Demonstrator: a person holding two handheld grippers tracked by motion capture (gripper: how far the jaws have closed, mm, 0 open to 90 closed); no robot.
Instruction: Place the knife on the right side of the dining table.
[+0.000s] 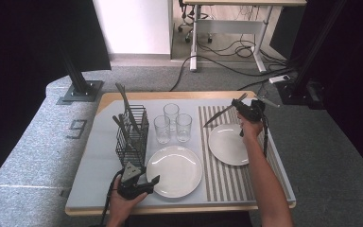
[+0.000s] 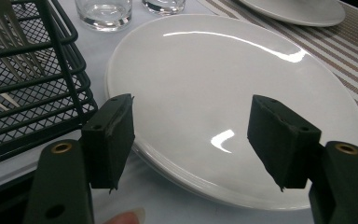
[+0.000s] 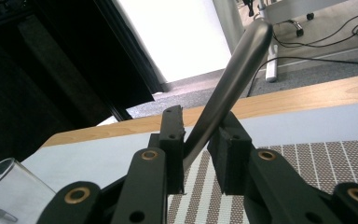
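The knife (image 3: 228, 88), a smooth, rounded grey-metal piece, sits clamped between the jaws of my right gripper (image 3: 196, 151), raised above the striped placemat (image 1: 224, 177) beside the far white plate (image 1: 227, 146). My left gripper (image 2: 191, 140) hangs open over the glossy near plate (image 2: 223, 65), beside the black wire basket (image 2: 32, 93).

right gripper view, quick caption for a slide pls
Right gripper shut on a metal utensil handle above the striped placemat.
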